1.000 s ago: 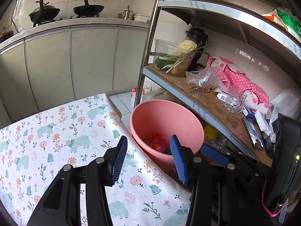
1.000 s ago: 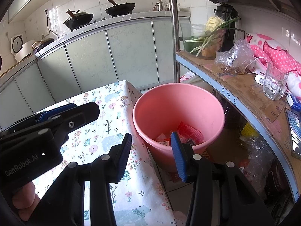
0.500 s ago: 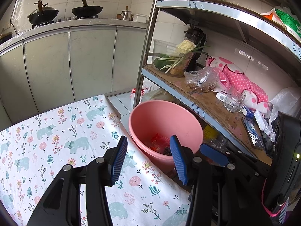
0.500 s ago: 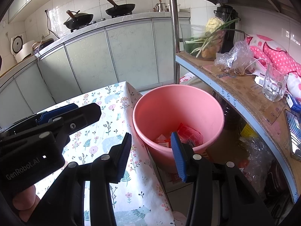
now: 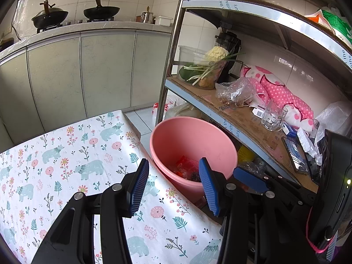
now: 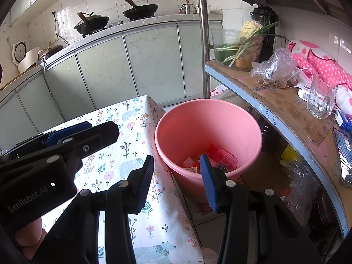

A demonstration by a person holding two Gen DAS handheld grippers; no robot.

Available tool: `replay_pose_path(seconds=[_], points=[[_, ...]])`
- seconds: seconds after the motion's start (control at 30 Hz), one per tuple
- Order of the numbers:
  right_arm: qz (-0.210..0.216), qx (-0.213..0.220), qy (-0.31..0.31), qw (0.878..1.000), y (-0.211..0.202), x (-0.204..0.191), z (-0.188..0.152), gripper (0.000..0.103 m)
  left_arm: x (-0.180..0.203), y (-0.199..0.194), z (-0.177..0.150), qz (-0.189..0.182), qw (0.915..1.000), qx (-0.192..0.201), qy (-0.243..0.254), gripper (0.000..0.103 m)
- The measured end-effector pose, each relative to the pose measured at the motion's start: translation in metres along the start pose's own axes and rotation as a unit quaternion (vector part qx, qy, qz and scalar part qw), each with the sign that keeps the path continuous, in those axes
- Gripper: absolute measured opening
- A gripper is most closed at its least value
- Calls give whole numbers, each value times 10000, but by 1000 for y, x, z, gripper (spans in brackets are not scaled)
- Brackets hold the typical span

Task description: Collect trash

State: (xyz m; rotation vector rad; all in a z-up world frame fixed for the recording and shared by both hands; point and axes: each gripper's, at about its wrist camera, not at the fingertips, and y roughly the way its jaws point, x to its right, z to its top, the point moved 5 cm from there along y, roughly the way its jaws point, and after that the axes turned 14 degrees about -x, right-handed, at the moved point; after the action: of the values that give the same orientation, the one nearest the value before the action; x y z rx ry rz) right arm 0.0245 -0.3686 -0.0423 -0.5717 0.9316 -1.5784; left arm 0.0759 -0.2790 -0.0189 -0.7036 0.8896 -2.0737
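From the left wrist camera, the left gripper (image 5: 173, 187) has its two blue-padded fingers spread apart with nothing between them, and it hangs above the right edge of the table, whose floral tablecloth (image 5: 66, 160) is printed with bears and flowers. One pink bucket (image 5: 193, 140) stands on the floor just beside that edge, between the table and a metal shelf rack (image 5: 239, 118). Inside the bucket lies the collected trash (image 5: 186, 169), a small heap of red and clear wrappers with something dark; how many pieces cannot be told. One glass mug (image 5: 272, 118) and one clear plastic bag (image 5: 235, 92) sit on the rack's cardboard-lined shelf, and two black woks (image 5: 100, 11) rest on the stove at the far counter. From the right wrist camera, the right gripper (image 6: 176, 183) is likewise spread wide and holds nothing, poised over the table's right edge with its right finger in front of the bucket's (image 6: 209, 127) near rim. The wrappers (image 6: 211, 160) lie at the bottom. The left gripper's black body (image 6: 55, 156) reaches in from the left above the tablecloth (image 6: 132, 132), and the same two woks (image 6: 140, 7) show on the counter.
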Motion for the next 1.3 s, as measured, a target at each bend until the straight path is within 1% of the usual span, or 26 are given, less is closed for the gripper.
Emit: replay_pose_path(seconds=[1.3], points=[[19,5,7,10000,0,0,0,45,2,1,-1,6,10000,-21,16,47]])
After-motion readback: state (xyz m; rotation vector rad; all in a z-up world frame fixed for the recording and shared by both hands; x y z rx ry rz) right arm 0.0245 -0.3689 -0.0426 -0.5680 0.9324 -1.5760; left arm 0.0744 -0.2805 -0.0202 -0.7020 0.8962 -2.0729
